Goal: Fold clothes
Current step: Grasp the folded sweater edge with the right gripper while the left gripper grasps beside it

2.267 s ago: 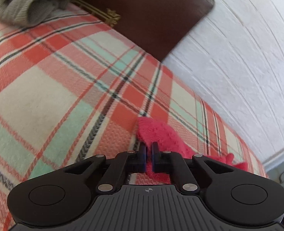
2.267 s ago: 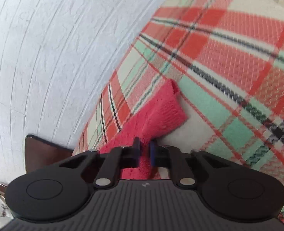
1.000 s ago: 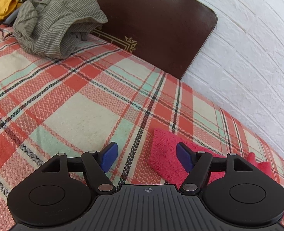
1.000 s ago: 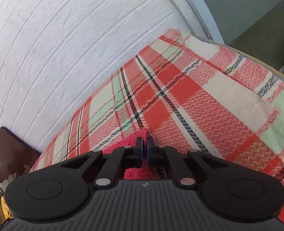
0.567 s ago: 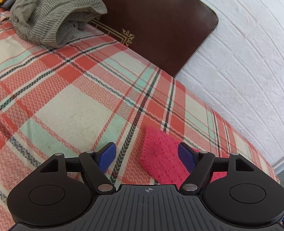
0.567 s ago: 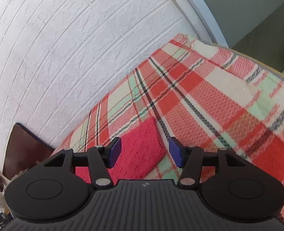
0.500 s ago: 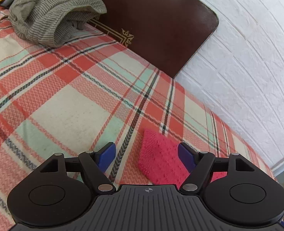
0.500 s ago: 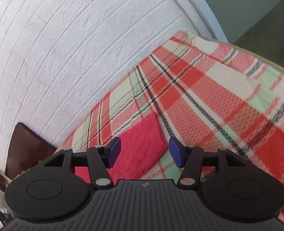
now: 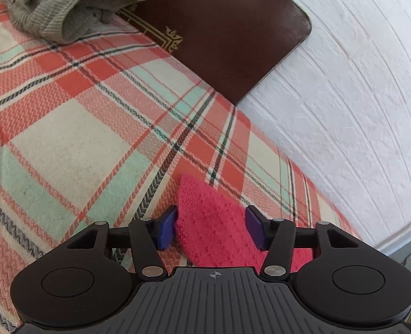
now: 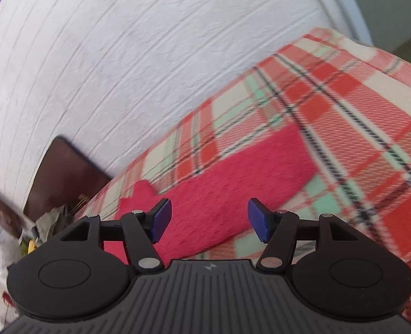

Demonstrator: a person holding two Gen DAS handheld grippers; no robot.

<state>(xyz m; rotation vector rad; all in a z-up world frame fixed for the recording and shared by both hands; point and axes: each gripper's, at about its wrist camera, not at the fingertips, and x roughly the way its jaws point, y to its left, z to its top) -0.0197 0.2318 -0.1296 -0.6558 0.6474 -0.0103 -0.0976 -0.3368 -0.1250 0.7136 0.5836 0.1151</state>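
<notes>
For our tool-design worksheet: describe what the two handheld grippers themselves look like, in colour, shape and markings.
The left gripper and the right gripper look alike: a dark grey ribbed body, two round black lobes with circular insets, black linkage arms with silver pivot pins, and blue pads on the fingertips. A small mark sits at the centre of each body's top edge. No cables or sleeves show.

Red cloth lay flat under the spread right claw.

The right claw (image 10: 209, 220) stood wide, its blue pads empty, above the red cloth (image 10: 233, 183) on the plaid bedspread (image 10: 344, 128). Beyond the cloth rose a white brick wall (image 10: 121, 55); left of the cloth stood a dark brown headboard (image 10: 63, 172).
</notes>
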